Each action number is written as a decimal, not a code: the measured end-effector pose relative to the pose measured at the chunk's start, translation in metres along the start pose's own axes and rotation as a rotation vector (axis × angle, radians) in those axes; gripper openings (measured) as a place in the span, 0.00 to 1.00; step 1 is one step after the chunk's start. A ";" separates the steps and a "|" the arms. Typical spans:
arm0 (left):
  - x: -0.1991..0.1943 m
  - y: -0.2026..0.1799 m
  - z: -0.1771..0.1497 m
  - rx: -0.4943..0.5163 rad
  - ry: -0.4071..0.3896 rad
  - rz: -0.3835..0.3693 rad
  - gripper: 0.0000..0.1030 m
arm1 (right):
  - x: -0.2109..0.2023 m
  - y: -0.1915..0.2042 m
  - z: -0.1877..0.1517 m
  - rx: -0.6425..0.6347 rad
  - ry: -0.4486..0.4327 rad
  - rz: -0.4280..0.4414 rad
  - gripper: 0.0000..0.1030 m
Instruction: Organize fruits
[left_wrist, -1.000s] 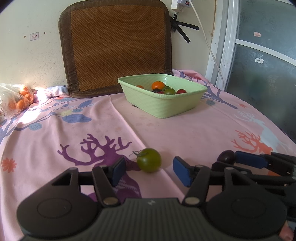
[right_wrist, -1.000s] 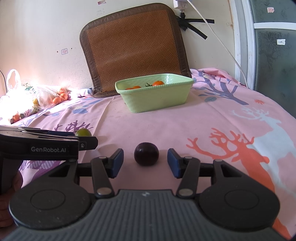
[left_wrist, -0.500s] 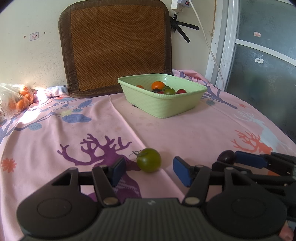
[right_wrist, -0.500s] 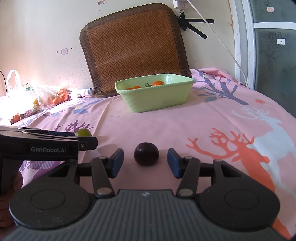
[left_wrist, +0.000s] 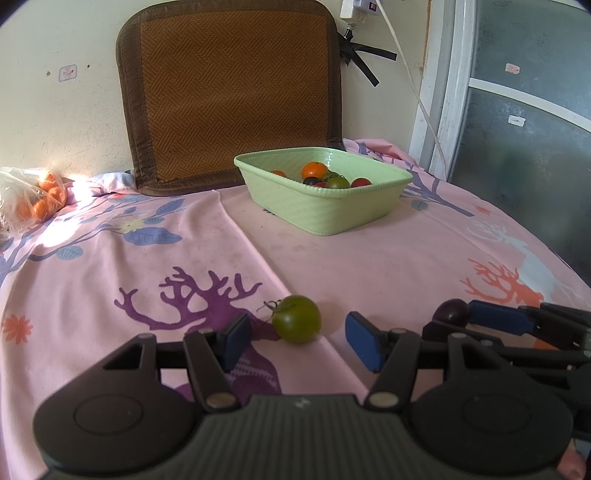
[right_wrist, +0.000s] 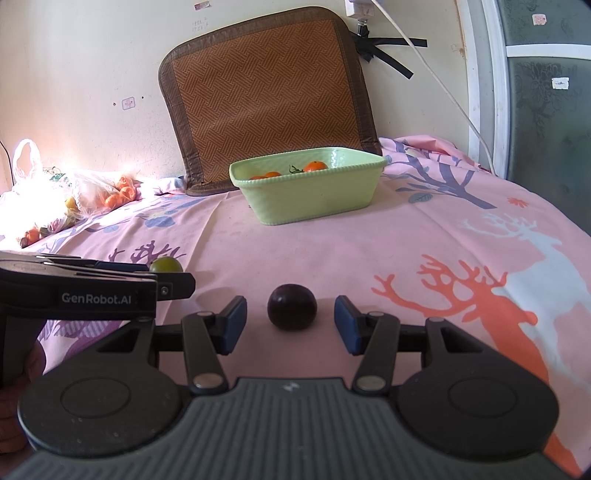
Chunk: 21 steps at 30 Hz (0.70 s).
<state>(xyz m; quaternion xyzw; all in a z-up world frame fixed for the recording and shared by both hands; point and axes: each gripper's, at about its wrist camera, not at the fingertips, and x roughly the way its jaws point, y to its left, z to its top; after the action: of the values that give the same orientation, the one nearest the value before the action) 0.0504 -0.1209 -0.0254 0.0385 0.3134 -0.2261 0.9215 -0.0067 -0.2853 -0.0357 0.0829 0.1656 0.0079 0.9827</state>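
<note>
A: How are the tools set?

B: The left tool (left_wrist: 297, 341) is held with its jaws apart around the green fruit (left_wrist: 296, 324), which lies on the pink cloth (left_wrist: 369, 254) untouched by either pad. The right tool (right_wrist: 290, 323) is likewise spread, with the dark fruit (right_wrist: 292, 306) between the pads and a gap seen on each side.

A: And the goal?

B: The basket (left_wrist: 332, 210) is placed well beyond both fruits, near the mat (left_wrist: 236, 92); several fruits are already inside.

A: How should the grasp be done well?

B: Each fruit should probably be centred between the pads before closing, and squeezed gently, since soft skin could be bruised. The green one's stem should be kept clear of the pad. A round fruit may be rolled away if only one pad is met first.

A: What cannot be made out?

B: The basket's full contents are hidden by its wall. The bag (right_wrist: 74, 195) at the left is washed out by glare. What lies beneath the cloth cannot be told.
</note>
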 end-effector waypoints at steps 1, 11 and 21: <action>0.000 -0.001 0.000 0.001 -0.001 0.000 0.57 | 0.000 0.000 0.000 -0.001 0.000 0.000 0.53; 0.000 -0.002 0.000 0.002 0.000 -0.001 0.57 | 0.000 0.001 0.000 -0.001 0.000 0.000 0.53; 0.000 -0.001 0.000 0.001 0.000 -0.002 0.57 | 0.000 0.001 0.000 -0.001 0.000 0.000 0.53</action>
<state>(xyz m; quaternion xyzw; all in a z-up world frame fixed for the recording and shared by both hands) 0.0502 -0.1222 -0.0252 0.0387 0.3133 -0.2272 0.9212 -0.0067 -0.2848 -0.0354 0.0825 0.1656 0.0078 0.9827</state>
